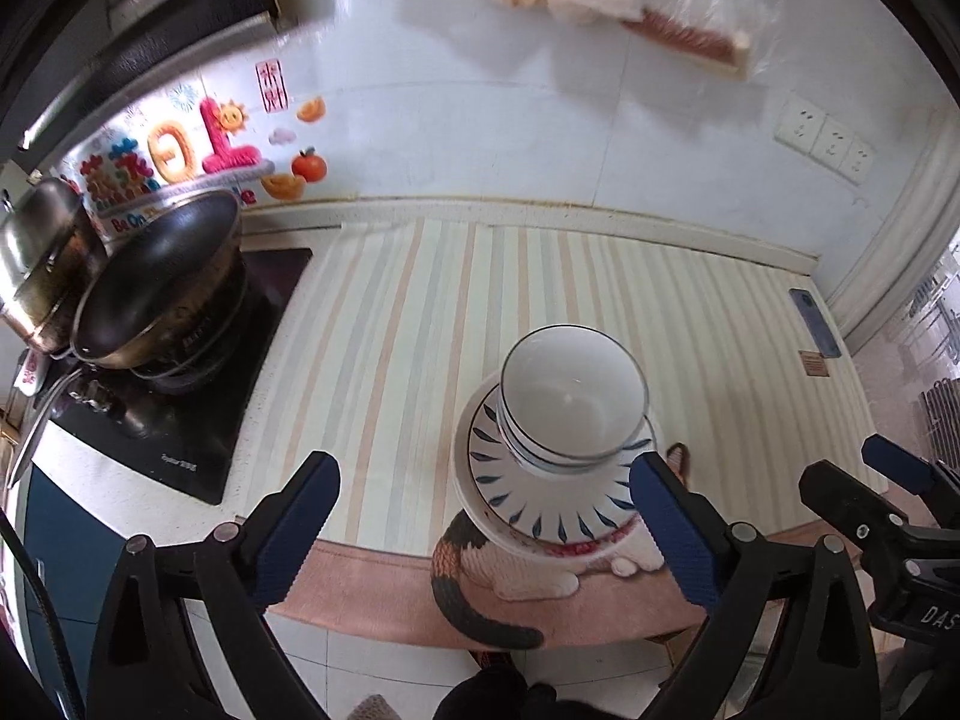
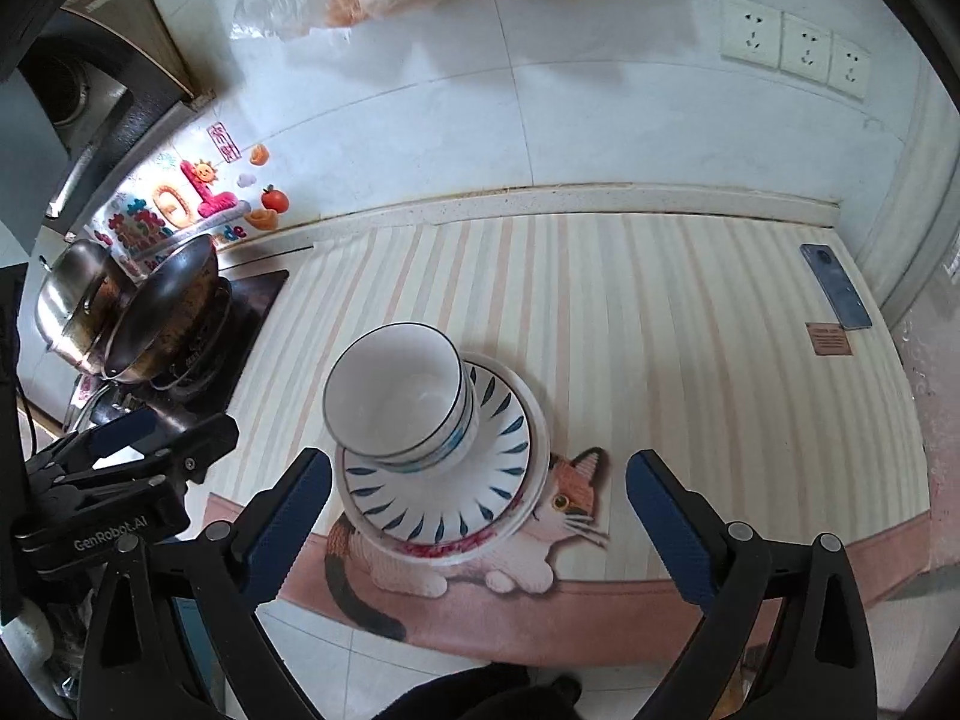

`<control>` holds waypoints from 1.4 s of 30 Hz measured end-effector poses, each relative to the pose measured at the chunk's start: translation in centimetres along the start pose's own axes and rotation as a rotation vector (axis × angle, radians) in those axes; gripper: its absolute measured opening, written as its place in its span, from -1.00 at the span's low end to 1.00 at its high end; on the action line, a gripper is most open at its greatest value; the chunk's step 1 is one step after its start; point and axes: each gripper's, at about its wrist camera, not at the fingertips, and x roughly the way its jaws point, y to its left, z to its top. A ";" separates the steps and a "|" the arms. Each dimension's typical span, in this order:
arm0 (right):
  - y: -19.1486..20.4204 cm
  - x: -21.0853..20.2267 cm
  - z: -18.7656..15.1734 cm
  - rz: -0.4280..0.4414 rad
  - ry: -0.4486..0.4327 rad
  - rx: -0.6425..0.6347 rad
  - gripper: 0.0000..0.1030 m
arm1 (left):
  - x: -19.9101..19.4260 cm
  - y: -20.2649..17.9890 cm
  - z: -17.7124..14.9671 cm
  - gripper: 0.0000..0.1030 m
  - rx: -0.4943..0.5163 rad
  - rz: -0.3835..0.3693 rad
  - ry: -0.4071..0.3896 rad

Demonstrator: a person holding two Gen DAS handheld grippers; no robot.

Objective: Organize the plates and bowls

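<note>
From the left wrist: left gripper (image 1: 483,513) spread wide above the counter, nothing between its blue pads (image 1: 300,531), clear of the crockery. Ahead and below, stacked white bowls (image 1: 573,399) nested on a leaf-patterned plate (image 1: 540,504), itself on a larger white plate, all on the striped mat (image 1: 408,324) at its cat-printed front edge. Off to the left, a dark wok (image 1: 159,282) and a steel pot (image 1: 42,258) on the black hob. At far right, part of the other gripper. From the right wrist: right gripper (image 2: 477,516) likewise wide open and empty, held above the same stack, bowls (image 2: 396,399) left of centre on the plate (image 2: 444,504). A phone (image 2: 837,288) near the mat's far right corner; sockets (image 2: 795,48) on the tiled wall.
</note>
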 end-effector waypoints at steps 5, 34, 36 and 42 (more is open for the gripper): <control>0.3 -4.0 -2.0 0.002 -0.042 -0.015 0.96 | -5.3 -0.5 -2.7 0.92 -0.013 0.010 -0.077; 6.9 -25.2 -17.7 -0.070 -0.255 -0.093 0.97 | -21.3 3.3 -14.0 0.99 0.015 0.064 -0.248; 7.4 -25.7 -18.3 -0.075 -0.263 -0.085 0.97 | -21.5 3.8 -14.2 0.99 0.018 0.063 -0.249; 8.4 -26.1 -19.3 -0.085 -0.270 -0.070 0.97 | -21.6 5.0 -14.8 0.99 0.011 0.050 -0.250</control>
